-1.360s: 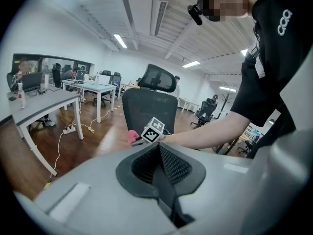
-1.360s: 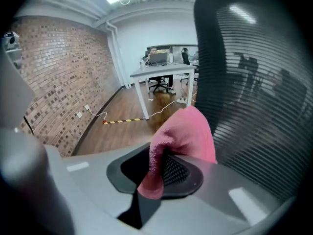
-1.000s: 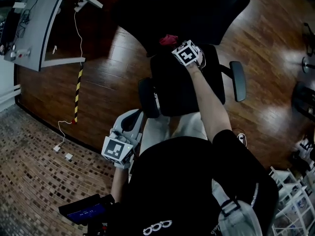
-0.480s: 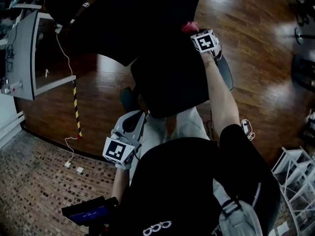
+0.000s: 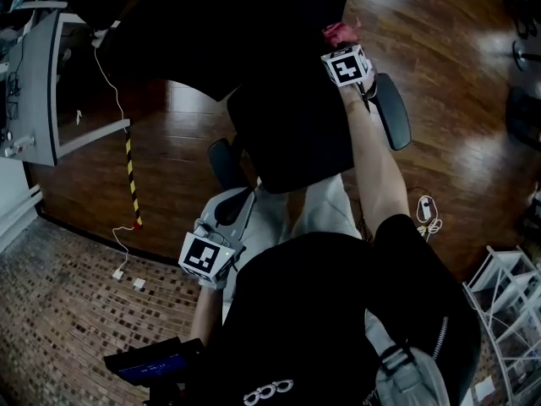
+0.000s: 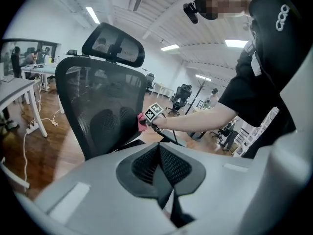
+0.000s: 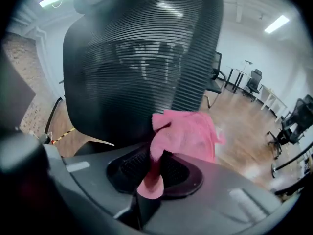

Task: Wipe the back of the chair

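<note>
The black chair (image 5: pixel 292 134) stands on the wood floor (image 5: pixel 439 142), right in front of the person (image 5: pixel 330 320). Its mesh back (image 7: pixel 142 58) is tall, with a headrest (image 6: pixel 113 44) on top. A pink cloth (image 7: pixel 186 133) is pressed on the edge of the back on the person's right. It sits low down, near the armrest (image 5: pixel 393 108).

The right gripper (image 5: pixel 341 42) holds that cloth. Its fingers are closed tight on a fold of it. The rest of the cloth bunches out in front, against the mesh. The person's right arm (image 5: pixel 372 167) reaches out straight over the chair.

The left gripper (image 5: pixel 228 205) is low, by the person's left side, well apart from the chair's back. It points at the chair. Its fingers are pressed together and there is nothing between them.

Off to the left is a grey desk (image 5: pixel 38 83). A strip of yellow and black tape (image 5: pixel 129 172) lies on the floor near it. The floor turns to small brick tiles (image 5: pixel 59 311) behind the person.
</note>
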Demonstrator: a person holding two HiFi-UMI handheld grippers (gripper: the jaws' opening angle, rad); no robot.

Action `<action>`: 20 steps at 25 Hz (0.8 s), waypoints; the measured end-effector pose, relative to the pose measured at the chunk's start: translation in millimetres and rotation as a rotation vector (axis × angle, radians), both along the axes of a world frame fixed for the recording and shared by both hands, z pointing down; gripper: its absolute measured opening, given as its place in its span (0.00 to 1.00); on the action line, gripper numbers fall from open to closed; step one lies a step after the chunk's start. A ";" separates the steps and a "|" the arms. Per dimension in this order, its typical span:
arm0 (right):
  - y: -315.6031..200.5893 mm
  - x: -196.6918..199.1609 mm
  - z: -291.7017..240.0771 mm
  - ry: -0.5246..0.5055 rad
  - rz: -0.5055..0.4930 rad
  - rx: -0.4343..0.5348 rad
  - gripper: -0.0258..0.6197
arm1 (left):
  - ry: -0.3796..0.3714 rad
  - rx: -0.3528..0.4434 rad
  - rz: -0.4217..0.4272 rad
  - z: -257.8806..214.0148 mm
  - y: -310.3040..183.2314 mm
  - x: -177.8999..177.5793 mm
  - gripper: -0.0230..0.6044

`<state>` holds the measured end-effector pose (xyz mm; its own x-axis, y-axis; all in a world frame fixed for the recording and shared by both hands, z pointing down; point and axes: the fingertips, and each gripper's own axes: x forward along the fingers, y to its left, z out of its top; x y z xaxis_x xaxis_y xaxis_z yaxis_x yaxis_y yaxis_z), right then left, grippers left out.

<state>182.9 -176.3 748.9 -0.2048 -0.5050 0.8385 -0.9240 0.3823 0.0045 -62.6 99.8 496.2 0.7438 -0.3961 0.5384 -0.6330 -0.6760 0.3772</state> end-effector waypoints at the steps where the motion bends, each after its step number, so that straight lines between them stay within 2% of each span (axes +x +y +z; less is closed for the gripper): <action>1: 1.7 -18.7 0.3 -0.010 -0.019 0.006 0.12 | -0.003 -0.001 -0.001 1.5 2.0 -6.1 0.02; 6: 22.0 -120.4 6.3 -0.075 -0.115 0.016 0.12 | -0.005 -0.019 -0.051 1.0 11.5 -41.3 0.02; 12: 60.7 -253.4 11.0 -0.135 -0.291 0.026 0.12 | -0.017 -0.036 -0.102 7.4 34.4 -82.6 0.02; 17: 96.1 -348.4 8.8 -0.158 -0.496 0.027 0.12 | -0.019 -0.044 -0.134 11.7 46.9 -115.0 0.02; 20: 116.7 -377.2 13.8 -0.151 -0.628 0.016 0.12 | -0.029 -0.061 -0.140 10.5 47.5 -122.6 0.02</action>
<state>-194.3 -59.6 762.6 -0.5804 -0.2625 0.7708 -0.5152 0.8515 -0.0979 -185.2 147.3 506.7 0.6673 -0.4608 0.5852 -0.7307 -0.5571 0.3946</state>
